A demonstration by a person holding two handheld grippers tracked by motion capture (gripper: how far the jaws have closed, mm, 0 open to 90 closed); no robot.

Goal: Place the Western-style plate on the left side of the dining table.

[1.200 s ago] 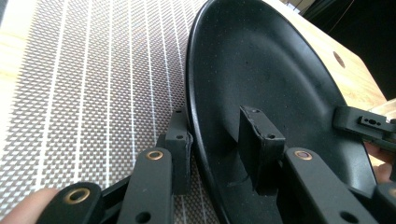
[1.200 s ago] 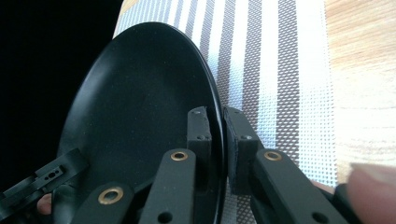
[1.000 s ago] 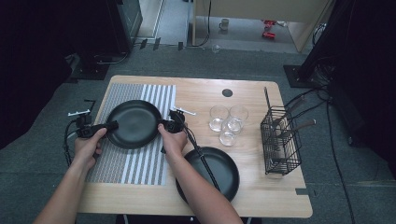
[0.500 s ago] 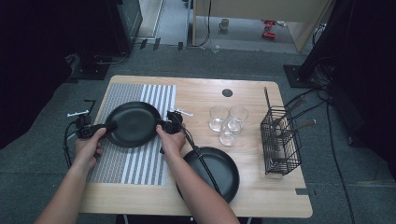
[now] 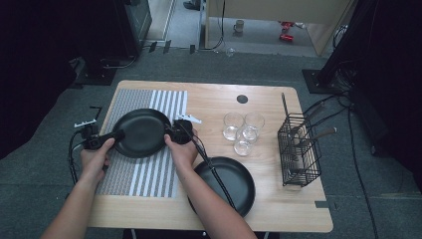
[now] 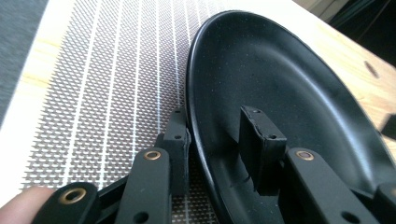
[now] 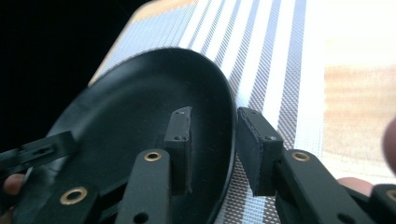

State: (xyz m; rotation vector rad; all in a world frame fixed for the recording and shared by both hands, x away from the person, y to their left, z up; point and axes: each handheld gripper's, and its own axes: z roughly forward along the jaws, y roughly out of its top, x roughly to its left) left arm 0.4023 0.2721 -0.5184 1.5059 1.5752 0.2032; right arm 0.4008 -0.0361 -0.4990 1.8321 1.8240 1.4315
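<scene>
A black plate [image 5: 142, 132] lies on the grey-and-white striped placemat [image 5: 149, 174] at the left of the table. My left gripper [image 5: 119, 135] stands at its left rim and my right gripper [image 5: 170, 133] at its right rim. In the left gripper view the jaws [image 6: 217, 116] straddle the plate's [image 6: 289, 93] rim, one pad outside and one inside, with a gap showing. In the right gripper view the jaws [image 7: 215, 114] have just been opening. The rim of the plate [image 7: 140, 102] stands between them, and the outer pad is clear of it.
A second black dish [image 5: 224, 184] sits near the table's front edge, with my right gripper's cable across it. Three clear glasses [image 5: 243, 132] stand mid-table. A black wire basket [image 5: 298, 149] with utensils stands at the right. A small dark disc [image 5: 242, 98] lies at the back.
</scene>
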